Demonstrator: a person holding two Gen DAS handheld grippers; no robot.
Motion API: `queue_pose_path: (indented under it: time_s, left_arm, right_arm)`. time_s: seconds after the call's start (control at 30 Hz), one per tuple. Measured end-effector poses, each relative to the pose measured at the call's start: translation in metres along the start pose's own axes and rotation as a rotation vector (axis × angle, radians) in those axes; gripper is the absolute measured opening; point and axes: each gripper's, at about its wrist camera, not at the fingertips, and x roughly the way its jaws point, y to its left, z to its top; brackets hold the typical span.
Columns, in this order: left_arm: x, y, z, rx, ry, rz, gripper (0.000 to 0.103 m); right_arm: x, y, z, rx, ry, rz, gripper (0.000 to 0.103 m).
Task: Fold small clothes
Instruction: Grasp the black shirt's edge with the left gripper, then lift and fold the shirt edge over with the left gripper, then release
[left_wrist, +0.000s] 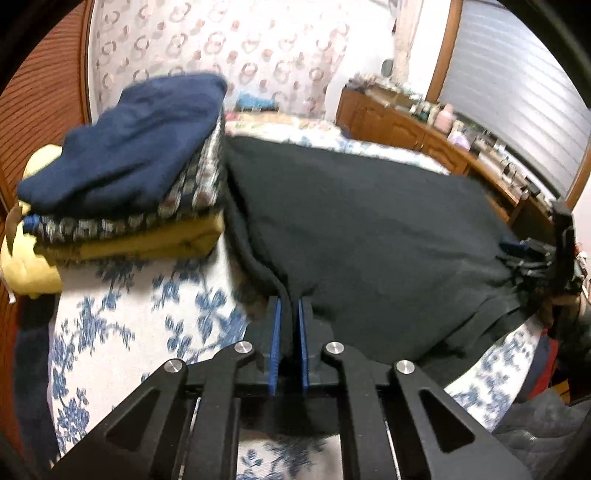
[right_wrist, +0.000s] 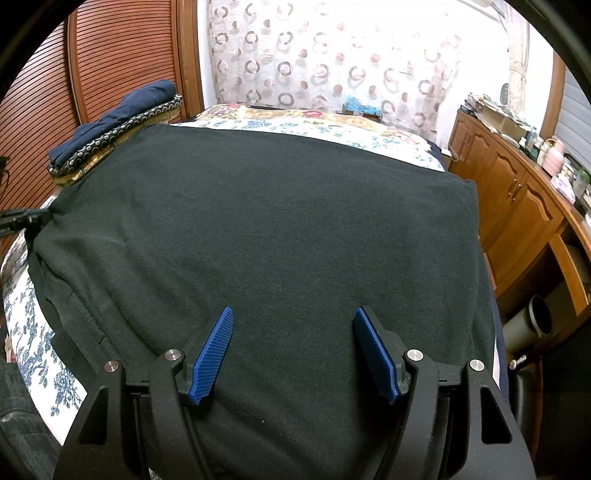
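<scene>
A large black garment (right_wrist: 266, 221) lies spread flat over the bed. In the left wrist view it shows as a dark sheet (left_wrist: 369, 229) with a ribbed hem along its left side. My left gripper (left_wrist: 290, 301) is shut on that hem at the near left corner, with the fabric pinched between the blue pads. My right gripper (right_wrist: 294, 312) hovers over the garment's near edge, its blue fingers (right_wrist: 216, 354) spread wide and open, with only flat cloth beneath them.
A stack of folded clothes (left_wrist: 125, 155), navy on top of patterned and mustard pieces, sits at the bed's left, also in the right wrist view (right_wrist: 122, 118). The blue floral bedspread (left_wrist: 147, 314) shows around the garment. A wooden cabinet (right_wrist: 517, 206) and a grey bin (right_wrist: 528, 325) stand to the right.
</scene>
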Motion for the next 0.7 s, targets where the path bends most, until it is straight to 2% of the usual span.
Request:
queue_pose_path:
  time_s: [0.13, 0.27, 0.43, 0.7]
  left_arm:
    - [-0.015, -0.016, 0.019, 0.024, -0.079, -0.037, 0.009]
    - [-0.021, -0.033, 0.039, 0.061, -0.126, -0.071, 0.009]
    - [-0.020, -0.047, 0.053, 0.094, -0.148, -0.116, 0.009]
    - [-0.016, -0.095, 0.086, 0.171, -0.186, -0.208, 0.009]
  right_arm:
    - [0.000, 0.000, 0.000, 0.000, 0.000, -0.001, 0.071]
    - [0.000, -0.001, 0.000, 0.000, 0.000, 0.000, 0.071]
    - [0.000, -0.001, 0.000, 0.000, 0.000, 0.000, 0.071]
    - [-0.004, -0.001, -0.001, 0.011, 0.003, 0.004, 0.071]
